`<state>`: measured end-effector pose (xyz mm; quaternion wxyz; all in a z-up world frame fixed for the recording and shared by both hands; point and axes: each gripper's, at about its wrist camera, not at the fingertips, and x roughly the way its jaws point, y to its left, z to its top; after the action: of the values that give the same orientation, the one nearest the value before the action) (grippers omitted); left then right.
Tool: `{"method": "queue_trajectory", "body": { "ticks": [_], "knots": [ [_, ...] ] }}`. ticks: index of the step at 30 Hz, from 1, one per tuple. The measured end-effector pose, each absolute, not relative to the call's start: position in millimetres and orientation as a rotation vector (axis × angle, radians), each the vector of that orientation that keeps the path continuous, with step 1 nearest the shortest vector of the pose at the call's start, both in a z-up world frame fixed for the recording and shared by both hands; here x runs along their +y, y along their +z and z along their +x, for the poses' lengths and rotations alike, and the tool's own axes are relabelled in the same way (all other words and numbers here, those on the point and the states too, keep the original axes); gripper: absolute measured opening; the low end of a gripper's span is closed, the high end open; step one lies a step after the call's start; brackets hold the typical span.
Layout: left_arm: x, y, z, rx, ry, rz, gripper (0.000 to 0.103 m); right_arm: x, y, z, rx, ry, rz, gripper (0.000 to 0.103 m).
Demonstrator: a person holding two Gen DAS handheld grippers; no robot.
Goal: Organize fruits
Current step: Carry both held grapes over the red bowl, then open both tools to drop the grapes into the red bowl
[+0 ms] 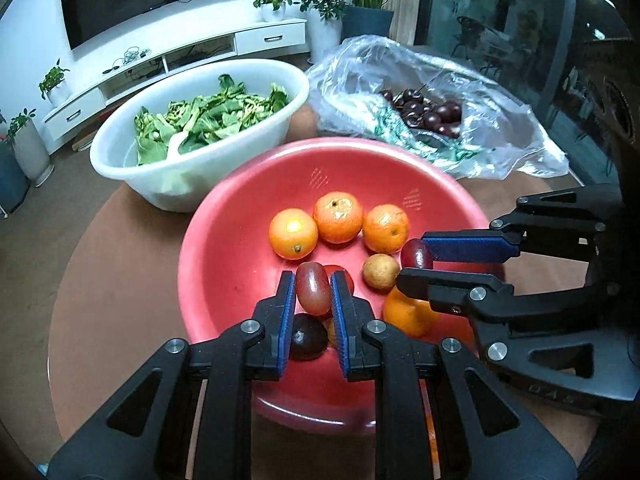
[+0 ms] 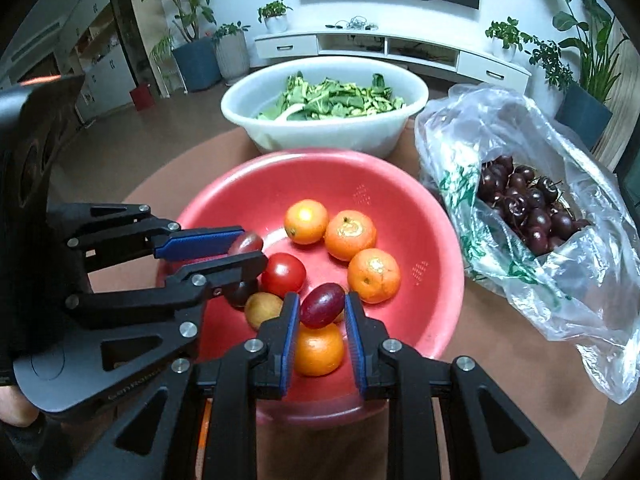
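A red bowl (image 1: 224, 216) (image 2: 248, 184) holds several oranges (image 1: 338, 218) (image 2: 350, 235), a red tomato (image 2: 283, 274), a small yellowish fruit (image 1: 380, 271) (image 2: 262, 310) and a dark plum (image 1: 306, 337). My left gripper (image 1: 313, 290) (image 2: 250, 252) is shut on a dark red oval fruit (image 1: 312, 288) (image 2: 249, 242) above the bowl. My right gripper (image 2: 322, 306) (image 1: 414, 258) is shut on another dark red oval fruit (image 2: 322, 305) (image 1: 416, 254) over an orange (image 2: 319, 350). Both hover close together over the bowl's near side.
A white basin (image 1: 120, 160) (image 2: 256, 128) of green leaves stands behind the red bowl. A clear plastic bag (image 1: 508, 148) (image 2: 580, 300) with dark cherries (image 1: 432, 114) (image 2: 524, 208) lies to the right. All rest on a round brown table (image 1: 100, 264) (image 2: 500, 360).
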<state>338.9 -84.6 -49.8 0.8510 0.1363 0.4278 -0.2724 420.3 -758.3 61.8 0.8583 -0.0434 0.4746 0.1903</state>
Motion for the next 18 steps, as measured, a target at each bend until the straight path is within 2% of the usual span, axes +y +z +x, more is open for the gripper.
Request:
{"method": "queue_trajectory", "body": {
  "ticks": [9,14,18],
  "knots": [
    [-83.4,-61.5,339.2,0.909,-0.548,0.3,0.018,-756.8,51.7,421.9,1.011,0.39,-0.117,0.027],
    [-82.4,-58.4,337.1,0.896,-0.536,0.303,0.03,-758.3,51.4,423.2,1.01,0.38,-0.112,0.029],
    [-78.3,-53.3,335.7,0.879,-0.514,0.295,0.049,-762.5,53.5,424.2,1.007,0.364,-0.112,0.03]
  ]
}}
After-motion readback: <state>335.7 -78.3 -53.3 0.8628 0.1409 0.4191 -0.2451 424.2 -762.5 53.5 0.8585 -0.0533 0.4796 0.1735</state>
